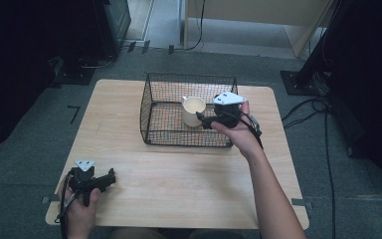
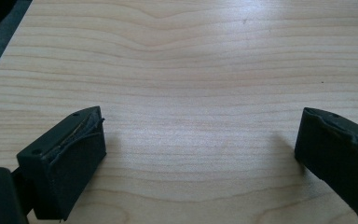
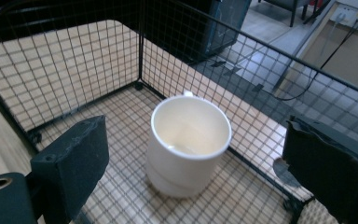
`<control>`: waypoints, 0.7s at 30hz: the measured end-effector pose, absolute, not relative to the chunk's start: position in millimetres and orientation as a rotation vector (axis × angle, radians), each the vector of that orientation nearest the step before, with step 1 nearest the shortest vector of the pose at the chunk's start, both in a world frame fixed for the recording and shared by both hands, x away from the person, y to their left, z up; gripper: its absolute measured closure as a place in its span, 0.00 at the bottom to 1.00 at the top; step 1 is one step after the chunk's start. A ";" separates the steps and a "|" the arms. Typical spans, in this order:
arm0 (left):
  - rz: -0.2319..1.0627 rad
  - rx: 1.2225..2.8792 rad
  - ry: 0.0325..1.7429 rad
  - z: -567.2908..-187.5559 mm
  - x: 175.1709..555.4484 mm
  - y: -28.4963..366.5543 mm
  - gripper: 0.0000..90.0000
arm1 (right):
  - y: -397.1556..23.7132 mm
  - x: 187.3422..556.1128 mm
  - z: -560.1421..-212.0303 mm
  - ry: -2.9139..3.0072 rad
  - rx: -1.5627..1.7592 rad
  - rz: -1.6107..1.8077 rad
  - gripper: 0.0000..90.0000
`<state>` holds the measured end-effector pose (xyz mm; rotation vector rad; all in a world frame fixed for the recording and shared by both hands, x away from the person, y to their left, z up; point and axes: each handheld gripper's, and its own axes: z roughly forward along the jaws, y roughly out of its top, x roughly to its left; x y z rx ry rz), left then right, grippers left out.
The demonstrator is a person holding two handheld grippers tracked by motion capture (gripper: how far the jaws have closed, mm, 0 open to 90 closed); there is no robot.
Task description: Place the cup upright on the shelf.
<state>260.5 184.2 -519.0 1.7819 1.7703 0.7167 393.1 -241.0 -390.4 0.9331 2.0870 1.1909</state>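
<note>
White mug (image 3: 186, 144) upright in basket (image 3: 74, 70), between our right gripper's (image 3: 191, 163) spread jaws; high view: left gripper (image 1: 110, 178) lower left, open, empty.

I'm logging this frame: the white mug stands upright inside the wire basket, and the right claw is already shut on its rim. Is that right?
Not quite. The white mug does stand upright inside the wire basket, but the right claw is not shut on its rim. The right gripper view shows its jaws wide open, one on each side of the mug and apart from it.
</note>
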 end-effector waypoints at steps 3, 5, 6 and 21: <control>0.717 1.782 1.769 -519.0 260.6 184.2 0.02 | -252.0 379.5 -395.6 2.085 0.948 1.180 0.07; 0.717 1.782 1.770 -519.0 260.5 184.2 0.02 | -253.8 377.3 -396.3 2.086 0.953 1.181 0.07; 0.717 1.781 1.770 -519.0 260.6 184.2 0.02 | -256.8 373.7 -397.3 2.085 0.955 1.179 0.07; 0.718 1.779 1.770 -519.1 260.6 184.0 0.02 | -283.0 338.6 -415.2 2.067 0.996 1.200 0.07</control>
